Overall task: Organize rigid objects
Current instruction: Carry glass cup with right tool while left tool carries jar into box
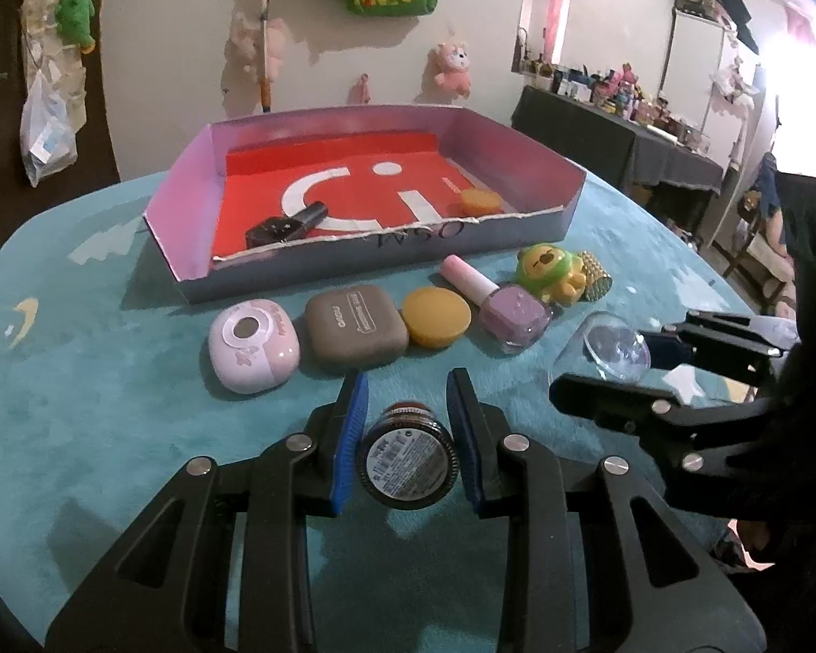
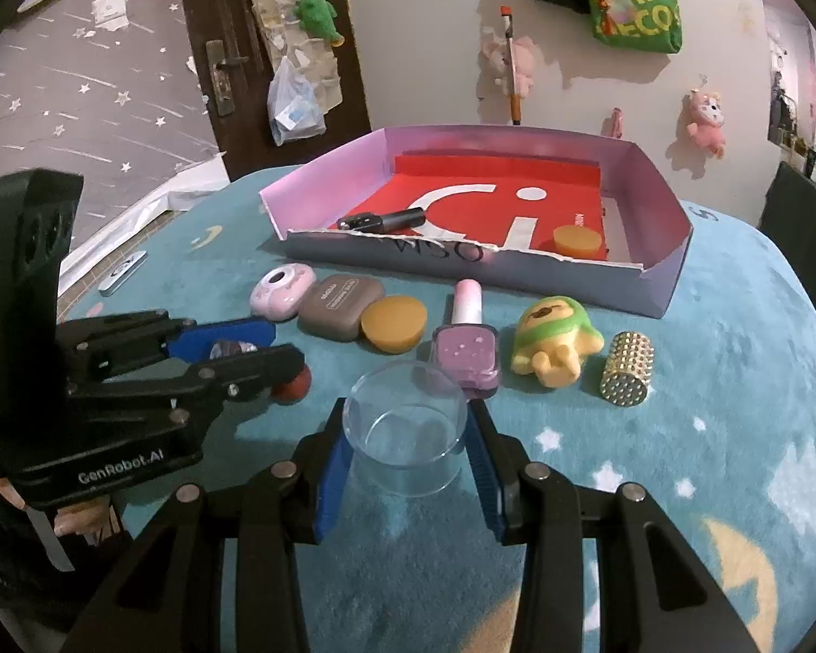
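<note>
Between me and the box a row of small things blocks the direct way: the pink case, the grey case, the yellow lid, the nail polish bottle, the toy and the studded cylinder. I see them close together, some touching. The blue cloth left of the pink case is free. Inside the box, the middle of the red floor is free; a dark tube lies near its front left, a yellow lid near its front right.
</note>
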Tool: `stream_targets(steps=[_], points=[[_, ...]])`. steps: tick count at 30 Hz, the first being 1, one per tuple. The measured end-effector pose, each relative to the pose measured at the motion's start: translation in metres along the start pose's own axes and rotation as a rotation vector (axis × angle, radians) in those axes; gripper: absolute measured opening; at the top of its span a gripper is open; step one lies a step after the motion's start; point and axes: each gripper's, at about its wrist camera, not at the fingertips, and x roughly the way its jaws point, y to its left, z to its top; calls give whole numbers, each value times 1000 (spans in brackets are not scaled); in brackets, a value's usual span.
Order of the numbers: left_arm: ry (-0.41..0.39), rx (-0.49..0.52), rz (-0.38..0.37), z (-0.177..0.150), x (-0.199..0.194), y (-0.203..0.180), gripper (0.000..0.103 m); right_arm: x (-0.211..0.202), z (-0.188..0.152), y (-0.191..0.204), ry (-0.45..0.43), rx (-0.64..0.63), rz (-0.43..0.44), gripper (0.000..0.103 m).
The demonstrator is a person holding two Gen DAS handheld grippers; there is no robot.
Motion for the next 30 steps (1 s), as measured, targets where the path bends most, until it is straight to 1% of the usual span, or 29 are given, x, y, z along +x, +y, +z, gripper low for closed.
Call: stream_targets(steps=[2, 4, 9, 16, 19, 23, 27, 30], points=[[-8, -1, 6, 0, -1, -1, 28, 2, -2, 0, 8, -10, -12, 43], [-14, 3, 9, 0, -2, -3, 28, 3, -3, 0, 14, -11, -6, 43], [-18, 11, 10, 1, 0, -6, 28, 1, -4, -1, 9, -20, -12, 43], [-19, 1, -14, 10, 0, -2, 28, -4, 4, -7, -15, 6, 0, 43], [-19, 2, -36, 25, 2, 3, 28, -5, 14, -12, -36, 26, 3, 43], [-25, 2, -49, 49, 8, 13, 28, -6, 37, -18, -75, 29, -6, 43], [-12, 3, -84, 79, 24, 25, 28, -1, 62, -24, -96, 8, -19, 43], [8, 21, -104, 97, 40, 32, 28, 9, 82, -31, -94, -15, -17, 43]])
